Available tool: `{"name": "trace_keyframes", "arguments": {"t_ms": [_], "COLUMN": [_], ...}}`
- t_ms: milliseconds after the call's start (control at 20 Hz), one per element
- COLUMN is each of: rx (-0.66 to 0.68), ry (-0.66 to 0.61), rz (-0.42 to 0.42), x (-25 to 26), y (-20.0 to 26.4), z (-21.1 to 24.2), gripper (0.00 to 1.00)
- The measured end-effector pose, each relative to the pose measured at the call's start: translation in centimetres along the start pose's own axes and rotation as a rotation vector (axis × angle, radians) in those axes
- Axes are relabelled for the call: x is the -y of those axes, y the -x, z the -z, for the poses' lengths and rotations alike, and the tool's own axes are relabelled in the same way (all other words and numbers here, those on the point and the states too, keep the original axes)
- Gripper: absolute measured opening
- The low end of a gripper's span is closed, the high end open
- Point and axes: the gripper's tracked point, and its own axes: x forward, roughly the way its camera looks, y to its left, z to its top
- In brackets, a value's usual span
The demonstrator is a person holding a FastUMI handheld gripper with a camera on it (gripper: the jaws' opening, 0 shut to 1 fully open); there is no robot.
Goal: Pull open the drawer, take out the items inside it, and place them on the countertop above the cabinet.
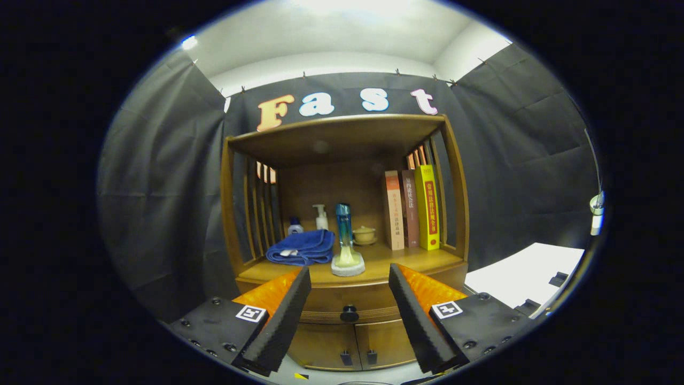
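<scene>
Drawer (350, 306) shut, knob (349, 313) between and beyond fingers. Tool (350, 289) wide open, holding nothing. Bench (374, 267) carries towel (302, 247), bottle (346, 240), cup (365, 235), books (412, 209). Fits drawer yet unopened, or emptied and reclosed; contents hidden.

hand-held gripper (350, 291) | fingers wide apart | holding nothing | level, fwd

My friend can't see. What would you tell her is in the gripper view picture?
The open gripper points at a wooden cabinet, its jaws spread either side of the closed drawer's dark knob, not touching it. On the countertop above sit a folded blue towel, a blue bottle, a pump bottle, a small cup and three upright books.
</scene>
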Motion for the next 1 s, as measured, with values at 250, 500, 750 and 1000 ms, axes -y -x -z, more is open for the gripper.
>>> {"name": "trace_keyframes", "arguments": {"t_ms": [250,500,750,1000], "rx": [0.021,0.006,0.003,-0.008], "ry": [0.015,0.005,0.001,-0.015], "rz": [-0.008,-0.001,-0.003,0.011], "x": [-0.3,0.1,0.4,1.1], "y": [0.4,-0.1,0.0,-0.2], "z": [-0.3,0.7,1.0,1.6], "gripper": [0.97,0.97,0.97,0.97]}}
